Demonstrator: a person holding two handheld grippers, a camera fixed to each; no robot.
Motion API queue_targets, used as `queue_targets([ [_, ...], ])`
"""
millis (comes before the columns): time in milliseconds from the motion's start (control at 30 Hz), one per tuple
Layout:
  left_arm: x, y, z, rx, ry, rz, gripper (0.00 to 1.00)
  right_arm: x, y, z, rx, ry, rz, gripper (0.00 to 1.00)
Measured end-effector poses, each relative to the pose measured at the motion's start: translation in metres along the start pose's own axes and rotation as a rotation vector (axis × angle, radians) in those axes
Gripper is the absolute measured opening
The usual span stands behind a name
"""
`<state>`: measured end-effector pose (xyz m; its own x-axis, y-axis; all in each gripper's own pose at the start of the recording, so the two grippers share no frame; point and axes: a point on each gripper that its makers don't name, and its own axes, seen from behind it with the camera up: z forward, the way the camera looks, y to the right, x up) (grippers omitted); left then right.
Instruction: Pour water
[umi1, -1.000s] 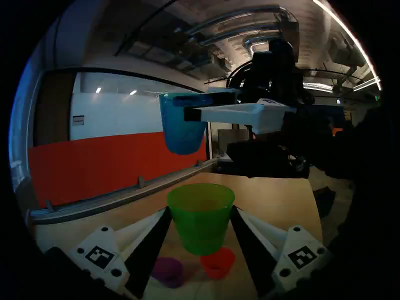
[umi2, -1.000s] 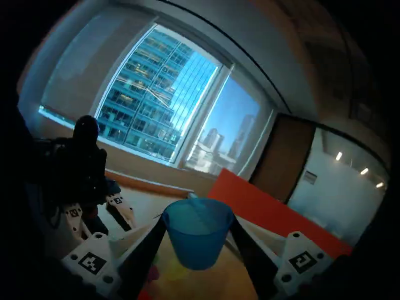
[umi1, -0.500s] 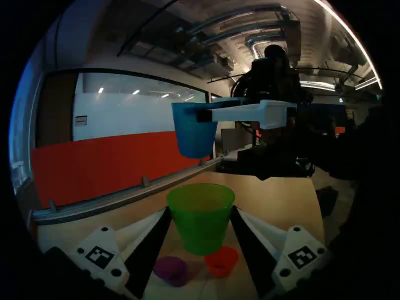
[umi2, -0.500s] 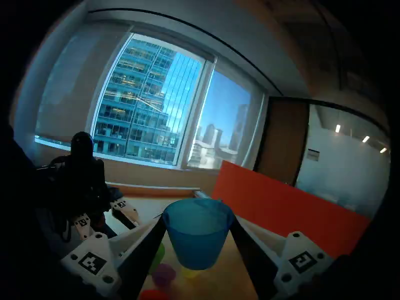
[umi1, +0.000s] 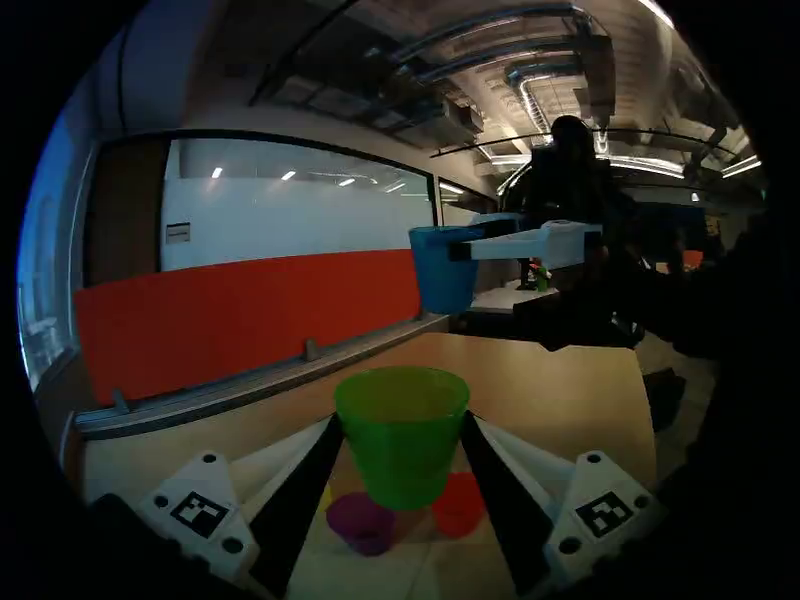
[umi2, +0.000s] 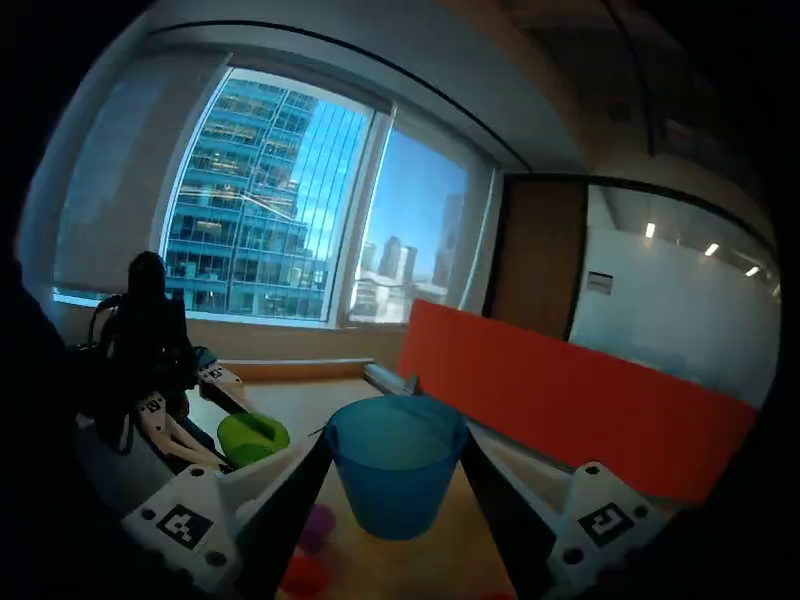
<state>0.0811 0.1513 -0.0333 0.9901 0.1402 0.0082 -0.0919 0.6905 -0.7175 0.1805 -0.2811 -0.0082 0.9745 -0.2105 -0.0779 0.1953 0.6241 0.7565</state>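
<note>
Here, the left claw (umi1: 402, 432) pinches a green cup (umi1: 402, 455) by its side walls, one finger pressed on each side, at the lower centre of the left gripper view. The cup is upright and held above the table (umi1: 545, 385). The right claw (umi2: 397, 455) grips a blue cup (umi2: 397, 480) the same way at the lower centre of the right gripper view. In the left gripper view that blue cup sits at the upper right, higher than the green one and well apart from it.

Both cups look like thin, smooth plastic, so probably light and a little springy. A hard squeeze could buckle the wall, and a loose one could let it slip once tilted. The mid-wall hold just under the rim seems sensible.

Whether the blue cup holds water cannot be told, since its inside is too dim. The green cup's mouth, at the lower left of the right gripper view, shows no obvious water. A small purple cup (umi1: 362, 520) and a red cup (umi1: 458, 503) stand on the table beneath.
</note>
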Motion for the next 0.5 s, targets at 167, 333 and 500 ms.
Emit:
queue_targets([
  [167, -0.004, -0.004, -0.003, 0.013, -0.011, -0.008, 0.84, -0.009, 0.007, -0.007, -0.016, -0.007, 0.018, 0.91],
  [333, -0.011, -0.007, -0.006, 0.025, -0.022, -0.022, 0.84, -0.020, 0.007, -0.012, -0.012, -0.015, 0.051, 0.92],
  [500, -0.023, -0.007, -0.008, 0.028, -0.048, -0.028, 0.84, -0.033, 0.009, -0.015, -0.007, -0.025, 0.080, 0.92],
])
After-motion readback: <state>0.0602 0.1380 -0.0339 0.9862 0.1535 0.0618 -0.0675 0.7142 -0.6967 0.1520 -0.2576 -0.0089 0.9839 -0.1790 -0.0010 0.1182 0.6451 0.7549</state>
